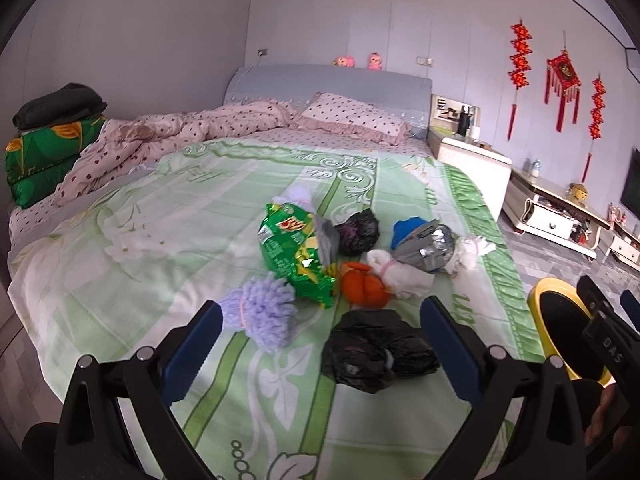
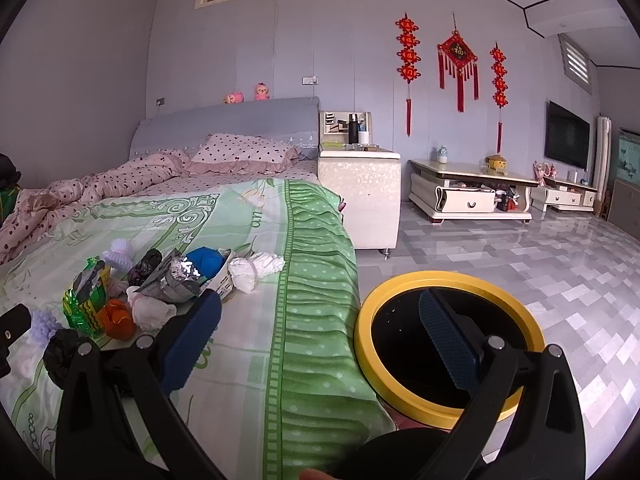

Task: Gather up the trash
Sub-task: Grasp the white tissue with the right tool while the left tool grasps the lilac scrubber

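Left tool (image 1: 320, 332) above crinkled, probably plastic bag (image 1: 374, 354)

A polka-dot pillow (image 2: 244, 153) and a rumpled quilt (image 1: 168, 136) are being seen lying on the bed (image 2: 256, 216). Red knot ornaments (image 2: 456, 60) are being displayed on the wall above a low cabinet (image 2: 468, 196).

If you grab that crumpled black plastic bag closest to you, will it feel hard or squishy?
Probably squishy. The black plastic bag looks crumpled and wrinkled, so it should squash between the open left hand-held gripper. It sits slumped on the green bedspread, so it is likely light and unlikely to roll. Its shiny film might be slippery.
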The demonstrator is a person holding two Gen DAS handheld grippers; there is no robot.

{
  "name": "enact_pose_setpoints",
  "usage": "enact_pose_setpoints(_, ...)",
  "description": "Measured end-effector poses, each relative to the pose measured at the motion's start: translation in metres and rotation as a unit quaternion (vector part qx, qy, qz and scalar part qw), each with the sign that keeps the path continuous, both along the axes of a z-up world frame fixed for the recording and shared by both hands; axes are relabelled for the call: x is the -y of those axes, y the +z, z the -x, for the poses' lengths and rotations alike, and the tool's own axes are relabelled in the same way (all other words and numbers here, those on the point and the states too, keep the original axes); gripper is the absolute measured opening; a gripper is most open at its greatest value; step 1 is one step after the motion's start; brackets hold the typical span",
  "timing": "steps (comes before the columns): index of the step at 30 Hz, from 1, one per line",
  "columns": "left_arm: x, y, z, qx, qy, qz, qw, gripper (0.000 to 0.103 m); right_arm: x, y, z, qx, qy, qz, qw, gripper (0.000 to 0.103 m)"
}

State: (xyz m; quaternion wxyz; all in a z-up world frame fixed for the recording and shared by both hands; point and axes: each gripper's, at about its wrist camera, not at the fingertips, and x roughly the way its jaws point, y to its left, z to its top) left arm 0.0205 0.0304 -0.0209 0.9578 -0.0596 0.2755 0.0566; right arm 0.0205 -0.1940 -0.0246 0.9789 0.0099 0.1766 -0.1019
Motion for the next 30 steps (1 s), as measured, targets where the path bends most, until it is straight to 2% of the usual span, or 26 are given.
enact_pose_setpoints(6,-0.027,-0.005,-0.010,-0.029,0.034,0.017,0.9988,0.096,-0.020,0.000,-0.003,-0.024,0.062,0.008,0.998,0.095)
enact_pose_setpoints(12,-0.048,-0.011,-0.023,-0.070,0.047,0.029,0.9960,0.096,-0.016,0.002,-0.027,-0.092,0.122,-0.042,0.987,0.095)
enact_pose_setpoints(19,-0.054,-0.020,-0.043,-0.114,0.047,0.030,0.9919,0.096,-0.007,0.004,-0.066,-0.145,0.139,-0.046,0.978,0.095)
enact_pose_setpoints(23,-0.061,-0.026,-0.054,-0.134,0.059,0.031,0.9888,0.096,-0.001,0.002,-0.099,-0.168,0.127,-0.040,0.977,0.095)
enact_pose_setpoints(30,-0.079,-0.035,-0.071,-0.156,0.079,0.059,0.9828,0.096,0.004,-0.008,-0.166,-0.204,0.108,-0.047,0.972,0.095)
